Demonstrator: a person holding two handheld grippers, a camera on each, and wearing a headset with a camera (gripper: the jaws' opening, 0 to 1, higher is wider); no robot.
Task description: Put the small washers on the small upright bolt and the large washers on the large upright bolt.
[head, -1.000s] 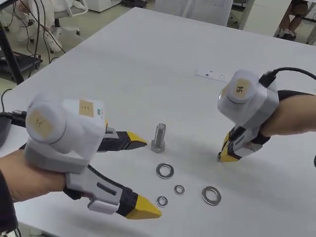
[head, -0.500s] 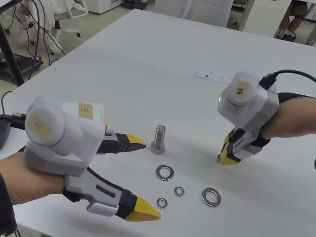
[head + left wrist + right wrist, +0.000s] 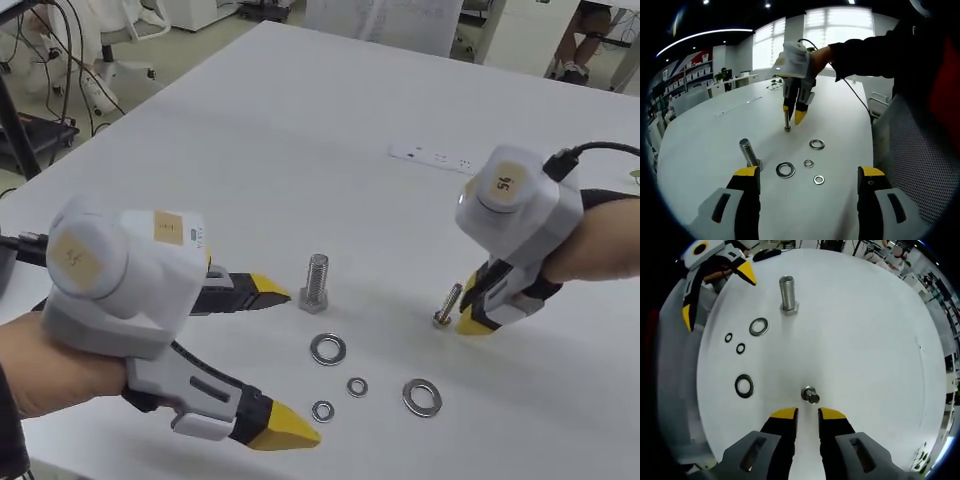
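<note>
All four washers (image 3: 314, 349) lie loose, none on the large bolt (image 3: 316, 283) or small bolt (image 3: 447, 304); left gripper (image 3: 808, 172) gapes, right gripper (image 3: 808, 413) barely parted, both empty

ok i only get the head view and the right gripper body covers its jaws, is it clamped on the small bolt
observer: no. in the right gripper view the right gripper has a narrow gap between its jaws. the small bolt sits just ahead of the tips, not between them.
operator: it looks tilted from up here, is it leaning
observer: from the left gripper view it looks straight up, with its head down on the table and its threads up.
</note>
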